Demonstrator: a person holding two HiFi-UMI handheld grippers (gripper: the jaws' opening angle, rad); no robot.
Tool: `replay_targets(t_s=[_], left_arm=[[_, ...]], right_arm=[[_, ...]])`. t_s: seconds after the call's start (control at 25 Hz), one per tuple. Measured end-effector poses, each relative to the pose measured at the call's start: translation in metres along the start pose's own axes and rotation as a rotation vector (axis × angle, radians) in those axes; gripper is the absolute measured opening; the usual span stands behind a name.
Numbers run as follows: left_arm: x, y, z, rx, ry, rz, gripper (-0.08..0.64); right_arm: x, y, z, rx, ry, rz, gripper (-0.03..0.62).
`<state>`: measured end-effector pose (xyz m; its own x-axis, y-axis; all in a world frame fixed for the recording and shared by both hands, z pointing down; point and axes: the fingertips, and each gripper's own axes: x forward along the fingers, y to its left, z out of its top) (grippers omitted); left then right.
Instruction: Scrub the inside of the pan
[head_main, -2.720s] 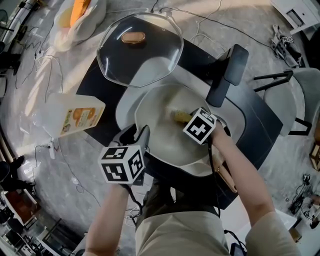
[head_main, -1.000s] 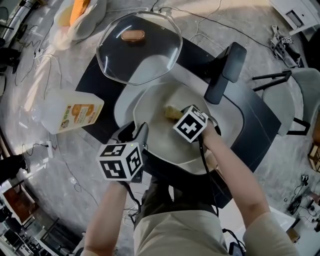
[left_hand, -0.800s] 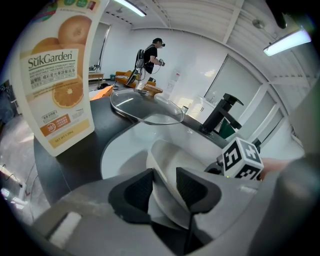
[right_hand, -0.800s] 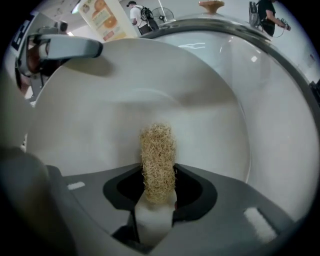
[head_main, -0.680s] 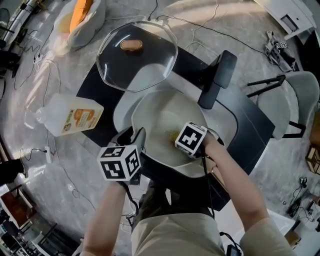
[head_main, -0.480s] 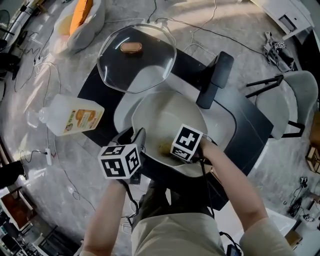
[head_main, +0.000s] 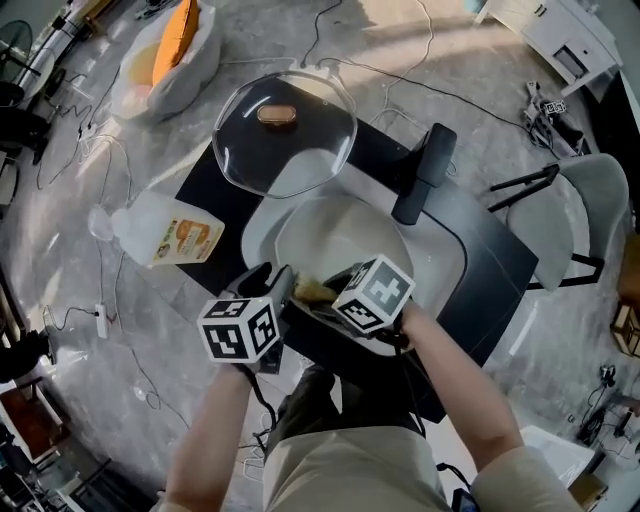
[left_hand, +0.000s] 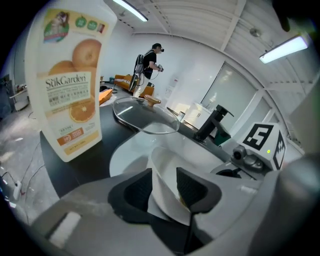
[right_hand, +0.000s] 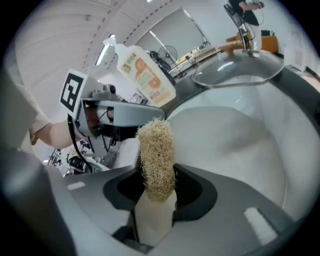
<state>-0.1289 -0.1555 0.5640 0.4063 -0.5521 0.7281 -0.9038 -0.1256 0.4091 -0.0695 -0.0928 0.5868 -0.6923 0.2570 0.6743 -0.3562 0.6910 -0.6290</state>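
Scrubber (right_hand: 156, 150) in right hand-held gripper (right_hand: 159, 189)

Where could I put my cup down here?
The dark mat right of the pan, below its handle, is bare. The left holds the glass lid and bottle; the left gripper and right gripper crowd the pan's near rim.

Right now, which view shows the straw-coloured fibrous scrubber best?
The right gripper view: the straw-coloured fibrous scrubber stands centre frame, clamped in the right gripper. The head view shows only a yellowish scrap; the left gripper view, barely a sliver.
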Motion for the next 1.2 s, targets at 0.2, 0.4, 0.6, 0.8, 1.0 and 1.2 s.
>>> replay_targets(t_s=[0.2, 0.4, 0.6, 0.8, 1.0, 1.2], left_arm=[[-0.042, 0.003, 0.031, -0.061, -0.097, 0.001, 0.161], [-0.088, -0.010, 0.066, 0.031, -0.183, 0.003, 0.160], [-0.137, -0.027, 0.100, 0.096, -0.274, -0.022, 0.146], [-0.190, -0.048, 0.132, 0.192, -0.381, -0.027, 0.124], [-0.241, -0.071, 0.158, 0.298, -0.477, -0.022, 0.124], [-0.291, -0.095, 0.180, 0.382, -0.588, -0.018, 0.107]], right_arm=[[-0.040, 0.015, 0.047, 0.074, -0.284, -0.069, 0.160], [-0.089, 0.044, 0.082, -0.012, -0.416, -0.186, 0.160], [-0.149, 0.086, 0.120, -0.084, -0.577, -0.273, 0.160], [-0.208, 0.129, 0.143, -0.166, -0.732, -0.362, 0.163], [-0.257, 0.176, 0.155, -0.257, -0.849, -0.444, 0.163], [-0.300, 0.226, 0.163, -0.354, -0.945, -0.490, 0.164]])
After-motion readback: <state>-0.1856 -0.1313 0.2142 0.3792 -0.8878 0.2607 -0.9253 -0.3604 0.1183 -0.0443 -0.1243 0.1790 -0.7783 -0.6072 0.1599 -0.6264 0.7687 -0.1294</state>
